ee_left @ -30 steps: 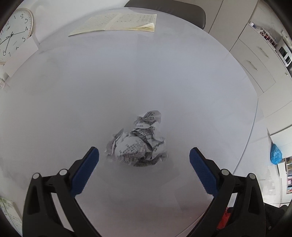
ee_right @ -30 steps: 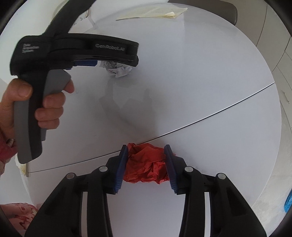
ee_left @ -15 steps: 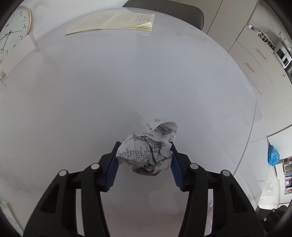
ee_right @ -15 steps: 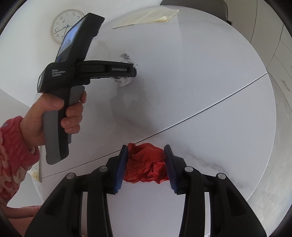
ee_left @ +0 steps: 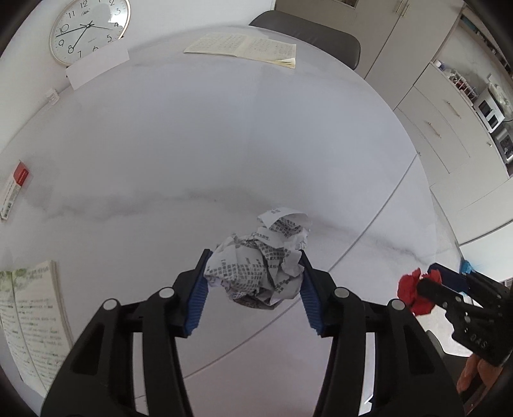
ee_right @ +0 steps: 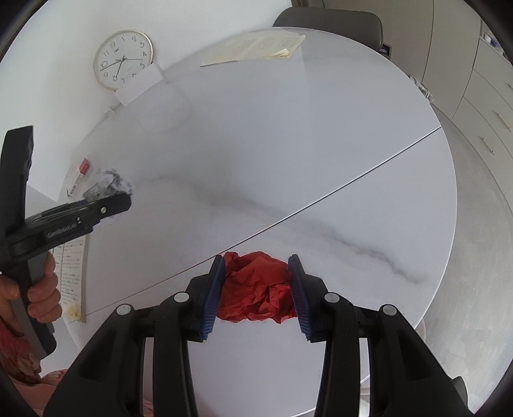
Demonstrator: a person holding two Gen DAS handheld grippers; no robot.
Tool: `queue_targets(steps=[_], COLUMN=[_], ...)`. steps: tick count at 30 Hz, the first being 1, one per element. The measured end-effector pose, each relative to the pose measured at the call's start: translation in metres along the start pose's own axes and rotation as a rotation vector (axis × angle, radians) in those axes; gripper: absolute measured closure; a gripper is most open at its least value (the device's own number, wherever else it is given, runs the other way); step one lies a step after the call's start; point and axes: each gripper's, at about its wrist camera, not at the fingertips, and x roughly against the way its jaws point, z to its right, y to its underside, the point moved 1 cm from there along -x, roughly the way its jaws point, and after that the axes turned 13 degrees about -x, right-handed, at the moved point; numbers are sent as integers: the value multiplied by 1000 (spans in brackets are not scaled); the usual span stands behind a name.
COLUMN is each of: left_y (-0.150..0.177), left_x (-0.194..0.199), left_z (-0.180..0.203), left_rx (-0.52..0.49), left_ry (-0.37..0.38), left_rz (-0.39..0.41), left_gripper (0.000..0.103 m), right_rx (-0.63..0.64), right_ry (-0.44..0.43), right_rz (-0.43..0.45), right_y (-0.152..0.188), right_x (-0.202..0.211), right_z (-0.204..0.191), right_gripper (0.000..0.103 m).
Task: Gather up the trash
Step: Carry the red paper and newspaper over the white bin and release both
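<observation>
My left gripper (ee_left: 255, 288) is shut on a crumpled ball of printed white paper (ee_left: 259, 259) and holds it above the round white marble table (ee_left: 224, 128). My right gripper (ee_right: 256, 295) is shut on a crumpled red paper (ee_right: 255, 292), also held above the table. The right gripper with the red paper (ee_left: 415, 290) shows at the right edge of the left wrist view. The left gripper with the printed paper (ee_right: 109, 186) shows at the left of the right wrist view.
An open booklet (ee_left: 243, 48) lies at the table's far side by a grey chair (ee_left: 307, 29). A wall clock (ee_left: 88, 30) leans at the back left. A red-and-white card (ee_left: 16, 189) and an open notebook (ee_left: 29, 320) lie at the left. White cabinets (ee_left: 449, 112) stand right.
My left gripper closed on the printed paper ball, then lifted it off the table and drew back. My right gripper kept hold of the red paper and rose a little.
</observation>
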Motion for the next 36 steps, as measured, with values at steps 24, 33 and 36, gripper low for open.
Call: queue_targets(steps=[24,33,36], left_y=[64,75,78], left_x=[64,66,64], left_z=[91,122,129], left_rx=[-293,-336,-339], left_ry=[216,218,214], left_rz=[55,50,40], left_gripper=[52,52,52], right_rx=[-391,-541,-551], right_ry=[185,296,325], right_rz=[71,22,6], right_y=[123,128,127], right_x=[61,17,2], right_z=[118,217,228], right_gripper=[62,60,60])
